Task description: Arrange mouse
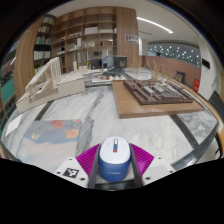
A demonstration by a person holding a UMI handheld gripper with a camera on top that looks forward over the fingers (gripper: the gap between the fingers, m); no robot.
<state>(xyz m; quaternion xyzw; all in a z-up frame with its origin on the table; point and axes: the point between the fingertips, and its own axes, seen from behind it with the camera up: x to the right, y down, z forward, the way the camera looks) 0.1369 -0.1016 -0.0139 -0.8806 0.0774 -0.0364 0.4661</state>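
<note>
A white and blue computer mouse (pixel 112 159) sits between my two fingers, held well above the surface. My gripper (pixel 112 163) is shut on it: the magenta pads (pixel 87 160) press against both of its sides. The mouse points away from me, its scroll wheel on top. A mouse mat (pixel 52 133) with orange and blue markings lies on the marbled table (pixel 150 135) below, ahead of the fingers and to their left.
A wooden table with an architectural model (pixel 150 93) stands beyond to the right. A long white model display (pixel 45 85) runs along the left. Bookshelves (pixel 85 35) fill the back wall.
</note>
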